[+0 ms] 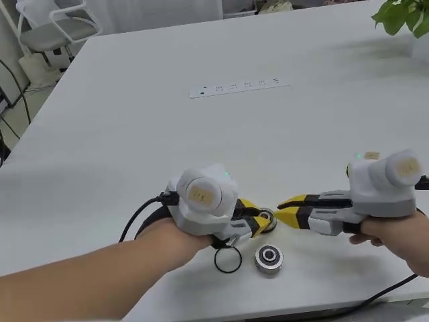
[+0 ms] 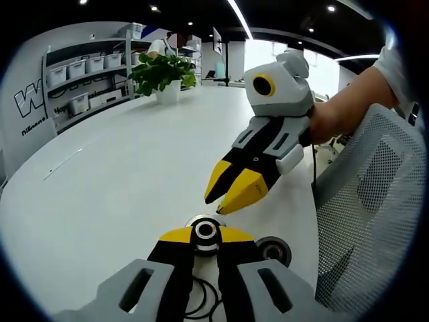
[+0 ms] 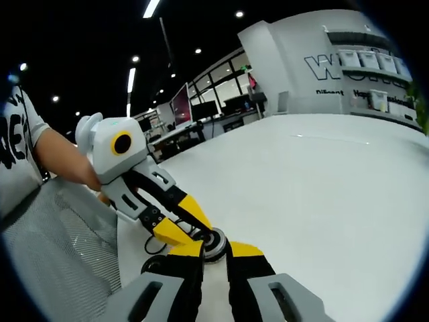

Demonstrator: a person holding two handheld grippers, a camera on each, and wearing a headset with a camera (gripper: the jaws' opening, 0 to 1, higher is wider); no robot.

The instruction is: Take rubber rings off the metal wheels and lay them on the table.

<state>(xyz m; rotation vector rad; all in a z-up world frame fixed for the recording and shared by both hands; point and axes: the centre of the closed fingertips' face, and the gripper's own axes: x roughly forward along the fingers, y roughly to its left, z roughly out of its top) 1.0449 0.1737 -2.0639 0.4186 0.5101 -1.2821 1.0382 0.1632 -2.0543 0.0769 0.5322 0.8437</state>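
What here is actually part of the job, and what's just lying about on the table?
Job: left hand-held gripper, shut on a small silver metal wheel; right hand-held gripper; second silver metal wheel; thin black rubber ring on the white table.
Lying about: long white power strip; green leafy plant; white chair.

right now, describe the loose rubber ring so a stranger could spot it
On the big white table, look at the near edge, close by the left gripper. A metal wheel lies flat there; the rubber ring lies left of it in the head view, a thin black hoop rather than a silver disc.
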